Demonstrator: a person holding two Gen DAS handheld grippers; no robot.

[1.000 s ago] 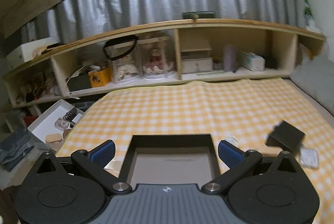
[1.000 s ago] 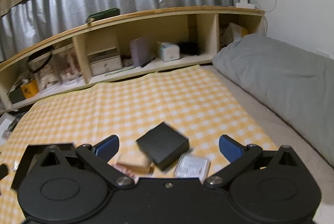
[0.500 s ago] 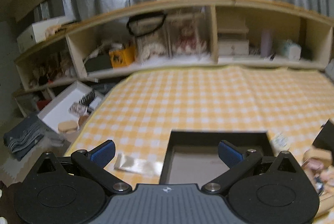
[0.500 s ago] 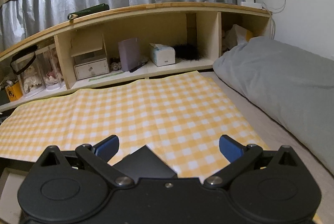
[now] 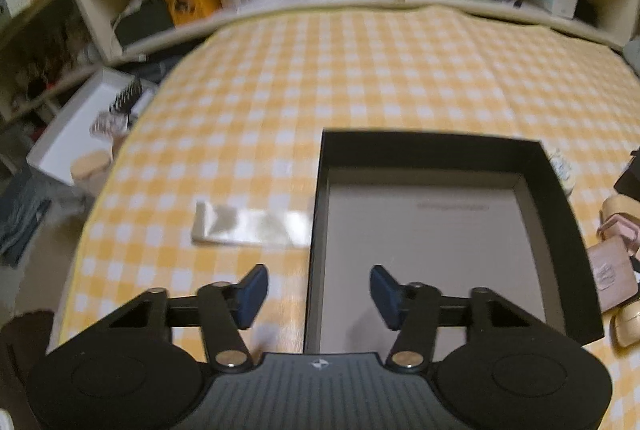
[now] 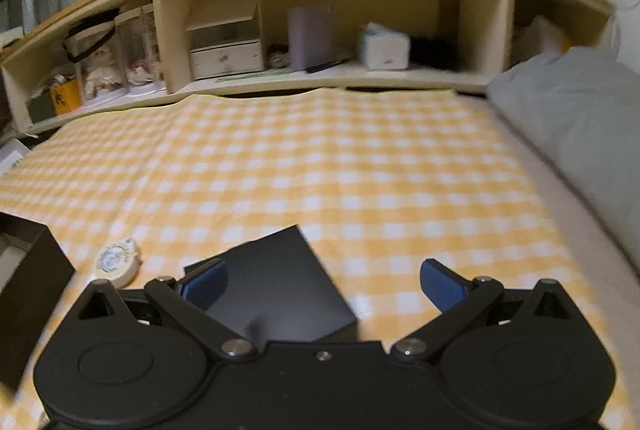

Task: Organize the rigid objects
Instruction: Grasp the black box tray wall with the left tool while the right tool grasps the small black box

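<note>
A large open black box [image 5: 560, 213] with a grey floor lies on the yellow checked cloth [image 5: 340, 77]. My left gripper [image 5: 318, 294] points down at its near left corner. The jaws are closing, the box's left wall stands between them, and neither blue pad touches it. In the right wrist view a small flat black box [image 6: 280, 282] lies under and between the fingers of my right gripper [image 6: 322, 284], which is open and not touching it. A round white case [image 6: 118, 260] lies to its left. The large box's corner [image 6: 28, 290] shows at the left edge.
A clear plastic packet [image 5: 248, 226] lies left of the large box. Pink and tan small items [image 5: 612, 270] lie to its right. A white carton [image 5: 80, 133] sits on the floor beyond the cloth's left edge. The cluttered wooden shelf [image 6: 320, 29] runs along the back, a grey pillow [image 6: 580, 117] at right.
The left gripper tipped downward and came in over the large box's left wall, and its jaws narrowed. The right gripper sank toward the small black box, which now shows between its fingers.
</note>
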